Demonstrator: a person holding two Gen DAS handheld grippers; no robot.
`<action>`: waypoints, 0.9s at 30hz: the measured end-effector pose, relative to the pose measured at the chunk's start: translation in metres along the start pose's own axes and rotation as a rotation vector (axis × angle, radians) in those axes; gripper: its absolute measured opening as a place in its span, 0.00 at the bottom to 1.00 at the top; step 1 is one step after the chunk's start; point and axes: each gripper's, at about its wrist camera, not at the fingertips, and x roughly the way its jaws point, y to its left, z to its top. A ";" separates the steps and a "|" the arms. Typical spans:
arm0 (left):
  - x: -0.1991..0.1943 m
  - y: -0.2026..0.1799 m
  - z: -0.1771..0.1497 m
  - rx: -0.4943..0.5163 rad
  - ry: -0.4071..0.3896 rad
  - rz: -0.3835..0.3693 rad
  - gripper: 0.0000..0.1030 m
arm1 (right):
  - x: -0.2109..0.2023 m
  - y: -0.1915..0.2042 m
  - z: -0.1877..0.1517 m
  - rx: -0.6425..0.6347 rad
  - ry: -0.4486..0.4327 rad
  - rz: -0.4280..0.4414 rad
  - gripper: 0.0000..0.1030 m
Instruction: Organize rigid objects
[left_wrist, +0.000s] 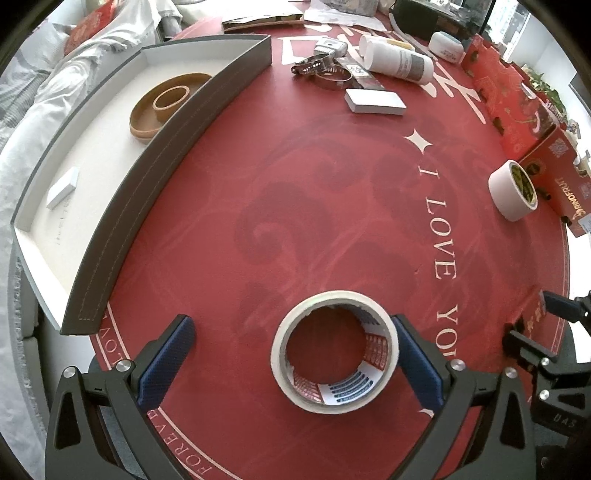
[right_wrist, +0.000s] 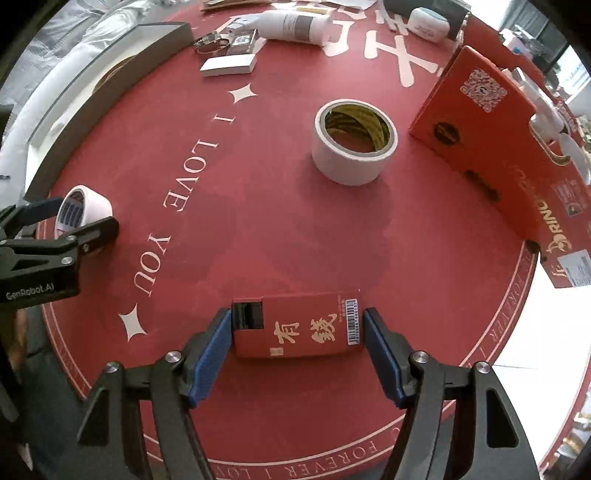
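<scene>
Red cloth (left_wrist: 332, 192) covers the round worktop, printed "I LOVE YOU" down the middle and "FOREVER" along its pale rim line at the bottom of both views. In the right wrist view, the right tongs (right_wrist: 297, 338) straddle a small red box (right_wrist: 295, 326) at bottom centre; it bears two gold Chinese characters and a barcode sticker. The left blue pad touches the box's end, while the right pad sits just beside the other end, so a firm grip cannot be told. At left of that view a black tool body reads "GenRobot.AI". Upper right stands a tall orange carton (right_wrist: 476, 140) with a QR code and letters "RIN", close to the worktop's edge. A white tape roll (right_wrist: 352, 144) with a yellow-green core stands upright between, well apart from the box.

In the left wrist view, the left tongs (left_wrist: 291, 345) stand wide around a cream tape roll (left_wrist: 334, 350) at bottom centre; the right pad is touching or nearly touching it, the left pad well clear. A grey tray (left_wrist: 162, 155) with a white floor curves along the upper left, holding brown rings (left_wrist: 166, 103) and a white block (left_wrist: 62, 186). Bottles, clamps and a flat white box (left_wrist: 375, 101) crowd the top. The cloth's centre lies open.
</scene>
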 end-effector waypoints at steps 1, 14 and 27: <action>0.000 0.000 0.000 -0.001 -0.004 0.000 1.00 | 0.003 -0.001 0.010 0.004 0.002 0.001 0.70; -0.002 -0.003 -0.006 -0.020 -0.025 0.007 1.00 | 0.025 -0.009 0.038 -0.052 0.032 0.019 0.94; -0.009 0.000 -0.021 -0.021 -0.058 0.006 1.00 | 0.031 -0.010 0.041 -0.075 0.064 0.021 1.00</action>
